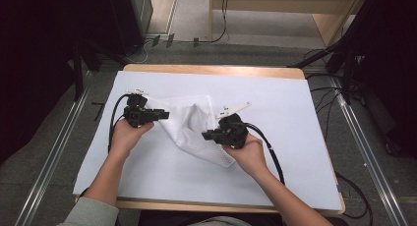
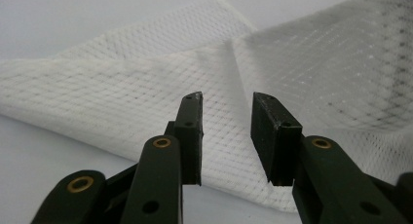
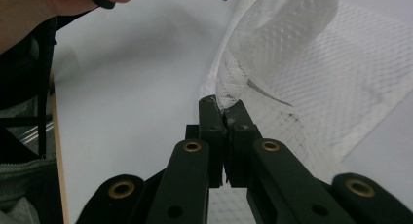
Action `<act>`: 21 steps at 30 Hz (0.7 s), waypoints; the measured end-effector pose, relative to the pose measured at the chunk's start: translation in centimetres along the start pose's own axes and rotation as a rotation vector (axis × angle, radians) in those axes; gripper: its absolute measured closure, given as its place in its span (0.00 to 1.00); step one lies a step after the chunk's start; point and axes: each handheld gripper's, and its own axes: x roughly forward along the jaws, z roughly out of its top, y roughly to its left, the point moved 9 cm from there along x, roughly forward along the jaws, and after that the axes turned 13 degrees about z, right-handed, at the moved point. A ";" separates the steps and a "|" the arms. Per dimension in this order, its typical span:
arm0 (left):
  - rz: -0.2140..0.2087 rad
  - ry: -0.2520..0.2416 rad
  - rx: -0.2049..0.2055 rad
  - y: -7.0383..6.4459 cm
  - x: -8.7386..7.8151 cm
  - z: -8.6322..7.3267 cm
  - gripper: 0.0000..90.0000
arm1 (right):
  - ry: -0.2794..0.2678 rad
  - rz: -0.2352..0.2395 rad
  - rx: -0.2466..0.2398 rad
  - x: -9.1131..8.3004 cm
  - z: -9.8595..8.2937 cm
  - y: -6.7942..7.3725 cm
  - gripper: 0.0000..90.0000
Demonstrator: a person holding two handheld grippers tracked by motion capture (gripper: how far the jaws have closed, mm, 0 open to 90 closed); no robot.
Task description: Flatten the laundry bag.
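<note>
We hold a gripper in each hand over a white sheet (image 1: 275,152) that covers the wooden table (image 1: 211,69), and between the two grippers lies a white mesh cloth (image 1: 189,130), rumpled and partly folded on itself. Our right gripper (image 3: 225,110) has its jaws pressed together on a gathered edge of the mesh cloth (image 3: 272,39); in the right gripper view the fabric rises straight from the tips as a curling band and arches away ahead of them, while the flat rest of the cloth spreads to the right of the jaws. In the high view this right gripper (image 1: 205,135) points leftward into the cloth's near side, with the right hand (image 1: 251,155) wrapped around its body and its cable trailing behind toward the table's near edge. Our left gripper (image 2: 226,103) has its jaws spread, with a clear gap between the pads; the mesh cloth (image 2: 122,102) lies just ahead of and beneath the tips, a raised fold of it standing up to the right beyond them. We cannot tell whether the pads touch the fabric. In the high view the left gripper (image 1: 166,115) sits at the cloth's left edge, pointing rightward, held by the left hand (image 1: 125,137).
</note>
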 end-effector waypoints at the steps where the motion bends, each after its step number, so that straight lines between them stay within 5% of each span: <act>1: -0.001 -0.001 -0.001 0.1 -0.1 0.0 0.73 | 0.000 0.000 0.000 0.0 0.0 0.0 1.00; 21: 0.013 -0.028 -0.056 2.1 -1.5 -0.7 0.65 | 0.156 0.127 -0.049 7.0 -3.1 4.3 1.00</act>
